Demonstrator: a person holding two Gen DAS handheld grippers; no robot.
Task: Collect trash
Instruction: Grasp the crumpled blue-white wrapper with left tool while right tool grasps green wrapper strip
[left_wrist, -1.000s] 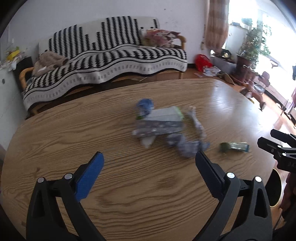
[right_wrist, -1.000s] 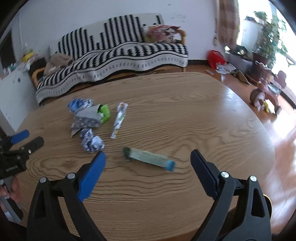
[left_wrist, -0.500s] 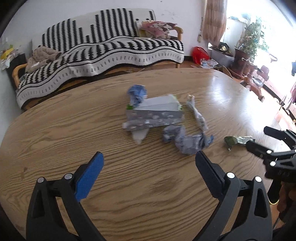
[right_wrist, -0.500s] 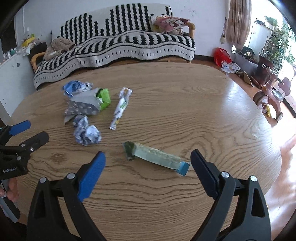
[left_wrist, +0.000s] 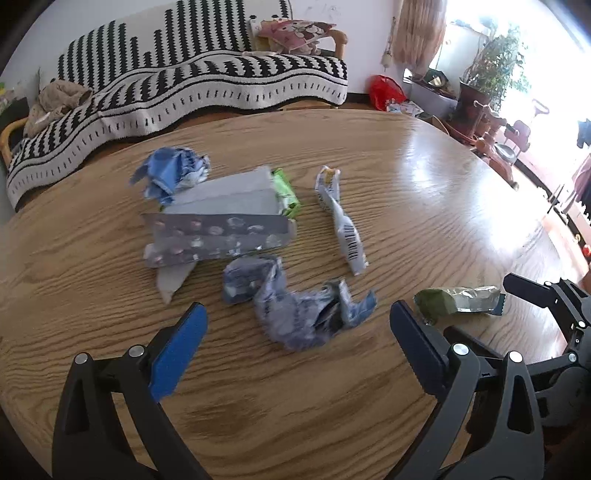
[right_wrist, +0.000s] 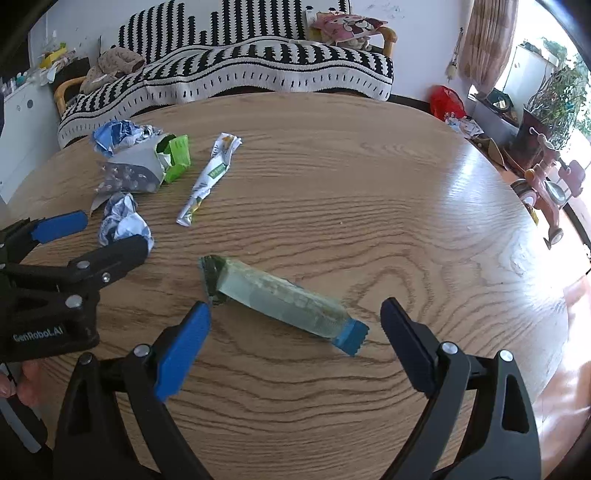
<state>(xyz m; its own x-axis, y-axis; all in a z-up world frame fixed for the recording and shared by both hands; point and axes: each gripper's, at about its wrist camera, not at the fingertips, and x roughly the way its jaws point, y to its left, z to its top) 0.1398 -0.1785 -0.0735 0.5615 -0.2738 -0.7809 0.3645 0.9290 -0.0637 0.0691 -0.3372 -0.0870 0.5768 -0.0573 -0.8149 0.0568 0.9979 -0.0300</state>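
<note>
Both claws are gaping wide, gripping nothing: the right claw (right_wrist: 295, 317) is straddling the green wrapper (right_wrist: 280, 299) on the bench (right_wrist: 369, 206) (left claw (left_wrist: 297, 325) flanking crumpled blue paper (left_wrist: 299, 306)).

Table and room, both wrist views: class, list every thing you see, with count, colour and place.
Table: one, wood, central.
Long wrapper: one, pale green, blue end, before right gripper.
Crumpled wrappers: two, blue-grey; one near left gripper, one at the far left.
Carton: one, grey-green, table left.
Sachet: one, white, mid-table.
Sofa: one, black-white throw, behind.
Tricycle: one, red, floor right.
Left gripper: jaws open.
Right gripper: jaws open.
</note>
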